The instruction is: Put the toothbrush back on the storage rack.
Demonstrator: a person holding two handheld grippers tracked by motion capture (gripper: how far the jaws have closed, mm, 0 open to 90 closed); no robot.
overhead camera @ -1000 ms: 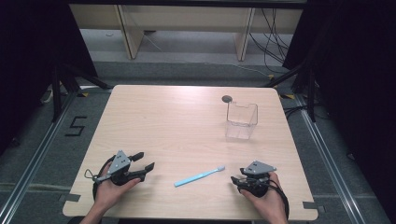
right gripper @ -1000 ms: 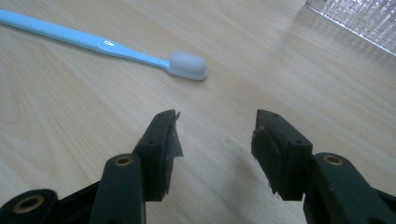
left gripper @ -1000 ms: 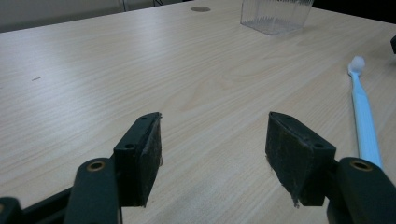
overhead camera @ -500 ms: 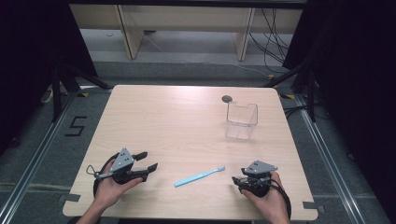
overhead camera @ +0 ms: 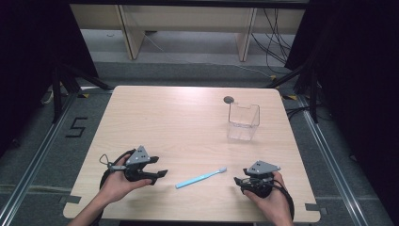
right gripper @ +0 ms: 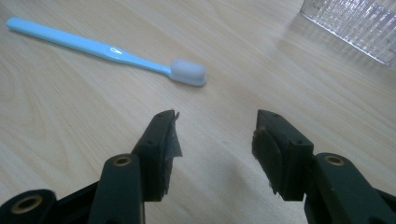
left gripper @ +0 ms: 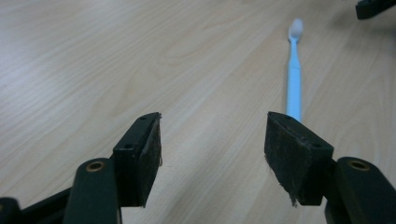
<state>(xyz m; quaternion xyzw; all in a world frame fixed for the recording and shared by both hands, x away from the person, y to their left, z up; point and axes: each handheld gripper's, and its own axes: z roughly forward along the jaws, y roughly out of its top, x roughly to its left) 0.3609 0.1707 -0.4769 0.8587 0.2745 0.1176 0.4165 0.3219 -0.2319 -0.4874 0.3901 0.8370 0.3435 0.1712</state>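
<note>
A light-blue toothbrush (overhead camera: 201, 178) lies flat on the wooden table (overhead camera: 188, 122) near its near edge, between the two grippers and touching neither, its white bristle head toward the right. The left gripper (overhead camera: 157, 175), held in the person's left hand (overhead camera: 115, 183) at the near left, has its jaws spread with nothing between them. The right gripper (overhead camera: 238, 180), in the right hand (overhead camera: 268, 200) at the near right, is likewise released and empty. A clear ribbed container (overhead camera: 243, 122) stands farther back on the right.
</note>
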